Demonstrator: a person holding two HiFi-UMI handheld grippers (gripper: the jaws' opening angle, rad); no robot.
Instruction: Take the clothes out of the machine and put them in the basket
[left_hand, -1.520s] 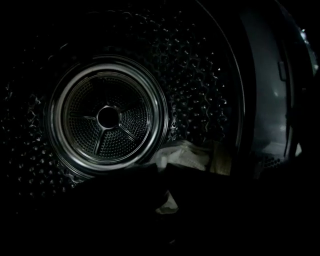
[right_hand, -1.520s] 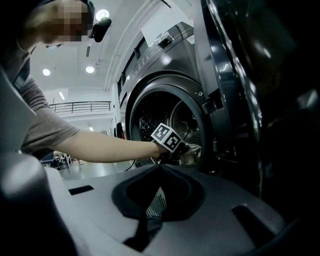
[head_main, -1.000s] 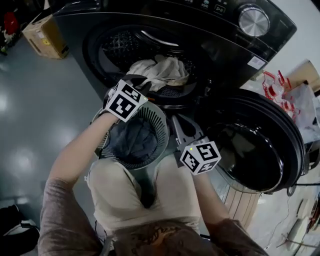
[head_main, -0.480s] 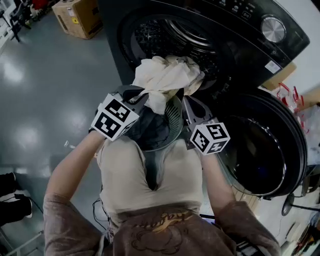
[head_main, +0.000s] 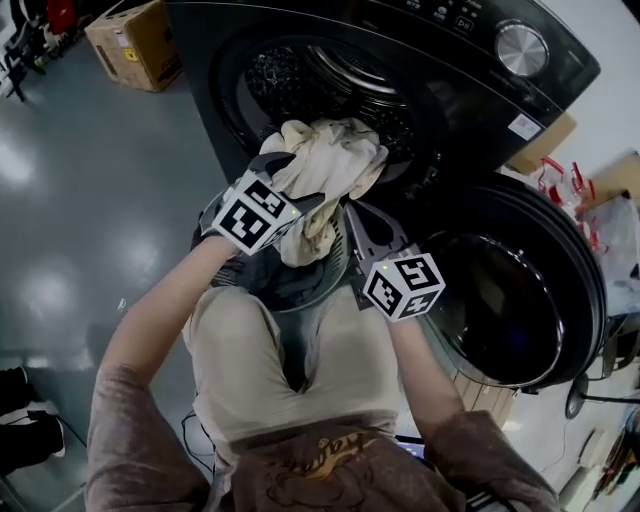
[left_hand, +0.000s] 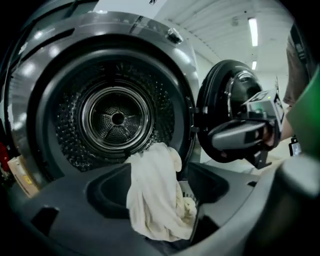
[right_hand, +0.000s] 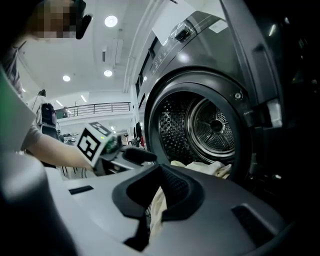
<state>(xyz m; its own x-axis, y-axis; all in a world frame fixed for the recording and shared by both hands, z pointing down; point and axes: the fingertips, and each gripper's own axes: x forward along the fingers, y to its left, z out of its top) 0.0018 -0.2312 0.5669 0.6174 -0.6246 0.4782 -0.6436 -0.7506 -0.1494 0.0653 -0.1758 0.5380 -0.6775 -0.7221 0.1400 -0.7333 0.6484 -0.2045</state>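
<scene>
A cream cloth (head_main: 325, 175) hangs out of the washing machine's drum mouth (head_main: 300, 85) and down into the grey slatted basket (head_main: 310, 293), which stands against the person's lap. My left gripper (head_main: 290, 185) is at the cloth, above the basket. Its jaws have just been opening and now stand wide apart, with the cloth (left_hand: 157, 195) lying loose between them. My right gripper (head_main: 362, 222) is at the basket's right rim, its jaws close together with only a thin slit between them (right_hand: 142, 220). Dark clothing lies under the cream cloth in the basket.
The machine's round door (head_main: 510, 300) stands swung open to the right, close to my right gripper. A cardboard box (head_main: 135, 45) sits on the grey floor at the upper left. The drum (left_hand: 117, 117) behind the cloth shows bare metal.
The cream cloth has come from the drum mouth out over the basket rim. My left gripper travelled with it and then spread its jaws. The right gripper stayed by the basket's right rim.
</scene>
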